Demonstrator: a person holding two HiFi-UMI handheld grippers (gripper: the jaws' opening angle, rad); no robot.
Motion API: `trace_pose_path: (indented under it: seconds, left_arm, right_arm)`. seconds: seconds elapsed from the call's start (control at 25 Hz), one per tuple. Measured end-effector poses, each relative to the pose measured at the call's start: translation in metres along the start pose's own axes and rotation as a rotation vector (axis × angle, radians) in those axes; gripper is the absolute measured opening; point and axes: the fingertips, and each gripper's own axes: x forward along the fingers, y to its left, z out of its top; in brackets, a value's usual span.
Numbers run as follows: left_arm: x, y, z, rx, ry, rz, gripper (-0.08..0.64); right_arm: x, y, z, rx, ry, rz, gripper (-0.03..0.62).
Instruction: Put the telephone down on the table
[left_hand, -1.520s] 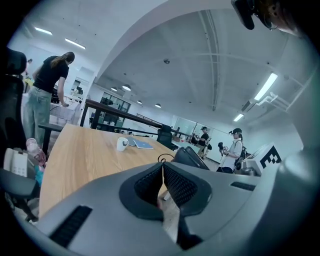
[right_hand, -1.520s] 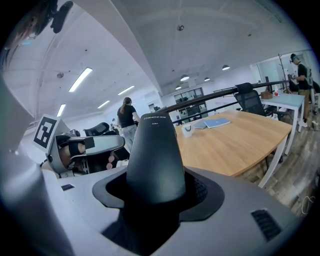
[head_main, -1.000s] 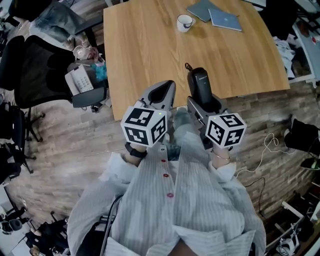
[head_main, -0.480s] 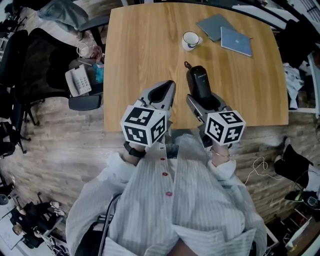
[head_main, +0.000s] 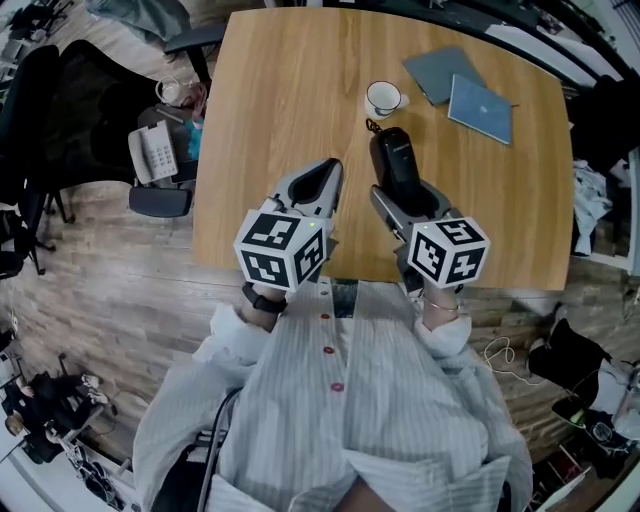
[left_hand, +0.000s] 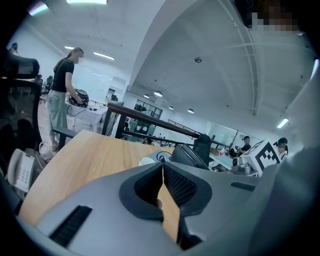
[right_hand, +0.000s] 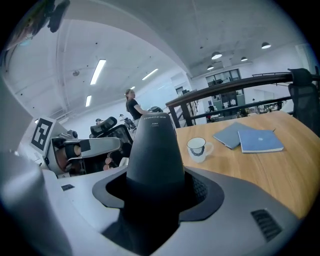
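- Black cordless telephone (head_main: 393, 155) is clenched upright in the right tongs (head_main: 405, 200), over the light wooden counter (head_main: 280, 90); not yet set down.
- Left tongs (head_main: 318, 185) are closed on nothing.
- Next, I judge: lower it onto bare wood, then release.

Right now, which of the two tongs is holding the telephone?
The right tongs, closed on the black telephone that sticks out between them; the left tongs are closed together with nothing between them.
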Motion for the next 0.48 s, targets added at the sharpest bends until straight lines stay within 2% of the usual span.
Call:
trace_pose_path:
  seconds: [0.48]
  left_arm:
    - [-0.009, 0.032, -0.004, -0.052, 0.002, 0.123, 0.017]
  right_arm:
    - [0.028, 0.010, 0.002, -0.044, 0.077, 0.100, 0.291]
